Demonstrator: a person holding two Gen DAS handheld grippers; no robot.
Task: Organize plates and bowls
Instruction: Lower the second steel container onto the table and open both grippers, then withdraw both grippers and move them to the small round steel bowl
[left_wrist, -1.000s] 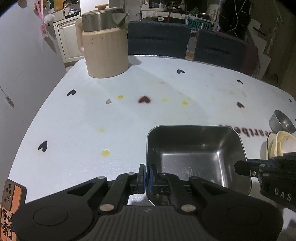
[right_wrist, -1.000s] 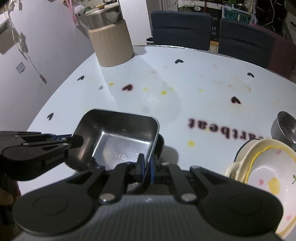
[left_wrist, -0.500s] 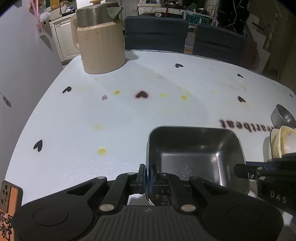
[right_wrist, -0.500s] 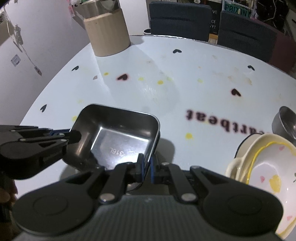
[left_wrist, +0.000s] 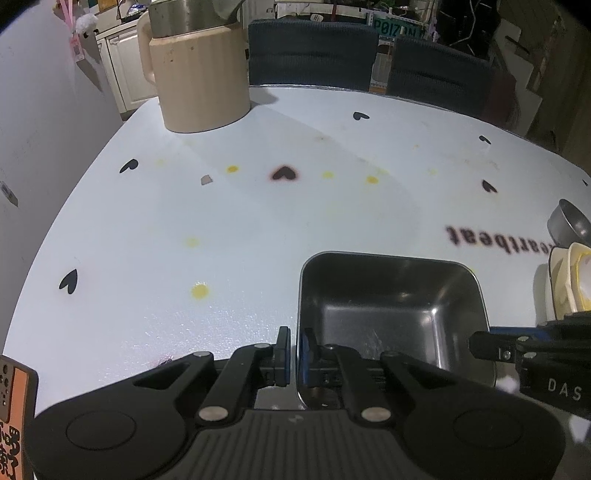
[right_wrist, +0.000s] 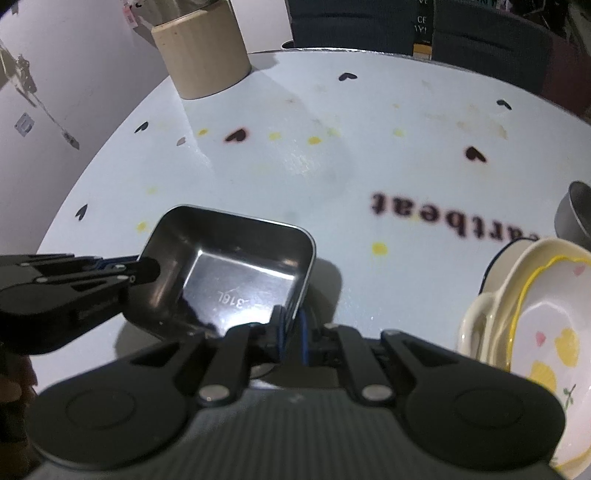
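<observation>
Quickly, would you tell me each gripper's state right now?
Left gripper: shut on the steel tray's rim.
Right gripper: shut on the same tray's opposite rim.

Left gripper (left_wrist: 290, 356) and right gripper (right_wrist: 291, 334) look alike: matte black plastic, ribbed base, round embossed discs, silver pivot rivets on the linkage arms, blue pads inside the fingers, white "DAS" lettering on the right one's side.

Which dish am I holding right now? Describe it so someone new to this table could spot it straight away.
Start from the tall beige jug at the far left of the pale, heart-printed table, then come to the near edge. There sits the square steel tray, pinched on opposite rims by the left hand-held gripper and the right hand-held gripper. Unlike the cream ceramic bowls on its right, it is dark, metallic and straight-sided.
</observation>
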